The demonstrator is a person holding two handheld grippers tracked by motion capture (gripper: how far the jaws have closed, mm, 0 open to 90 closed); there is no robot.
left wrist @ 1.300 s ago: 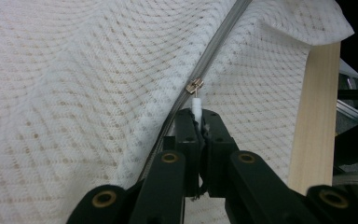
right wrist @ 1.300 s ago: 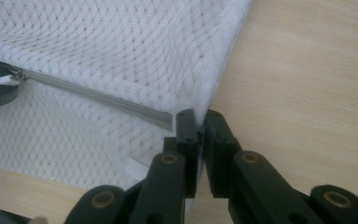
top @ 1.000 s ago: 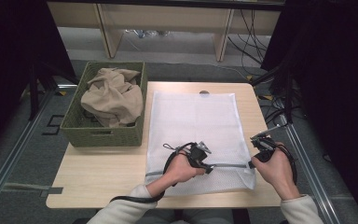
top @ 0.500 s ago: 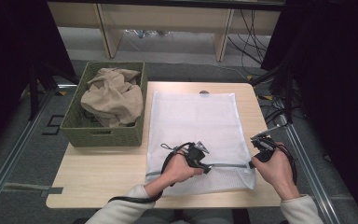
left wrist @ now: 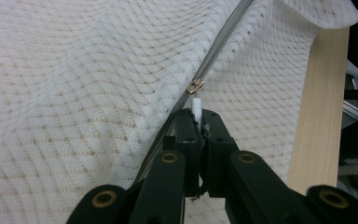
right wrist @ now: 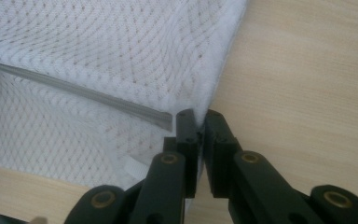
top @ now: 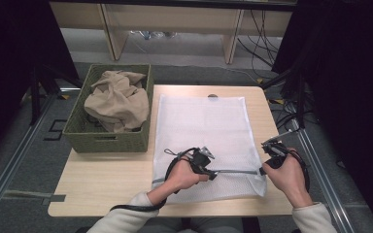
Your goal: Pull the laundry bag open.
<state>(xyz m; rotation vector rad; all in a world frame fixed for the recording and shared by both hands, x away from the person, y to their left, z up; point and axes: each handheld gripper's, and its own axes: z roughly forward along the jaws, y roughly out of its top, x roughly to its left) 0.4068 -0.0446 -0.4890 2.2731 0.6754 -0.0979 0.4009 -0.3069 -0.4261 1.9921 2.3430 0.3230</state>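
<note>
Left tool (left wrist: 199, 122): pinched on white zipper pull (left wrist: 196, 105) of mesh laundry bag (top: 204, 126), flat on desk (top: 102, 179). Right tool (right wrist: 198, 119): clamped on bag's edge. Step: working the zipper. Next, likely: pull along zipper track (top: 237, 171), edge held taut.

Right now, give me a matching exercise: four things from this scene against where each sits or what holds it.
1. zipper pull
2. mesh bag
3. beige cloth
4. bag edge

a. in the green basket
b. pinched by the right gripper
c. flat on the table
d. pinched by the left gripper

Pairs: 1-d, 2-c, 3-a, 4-b
</note>
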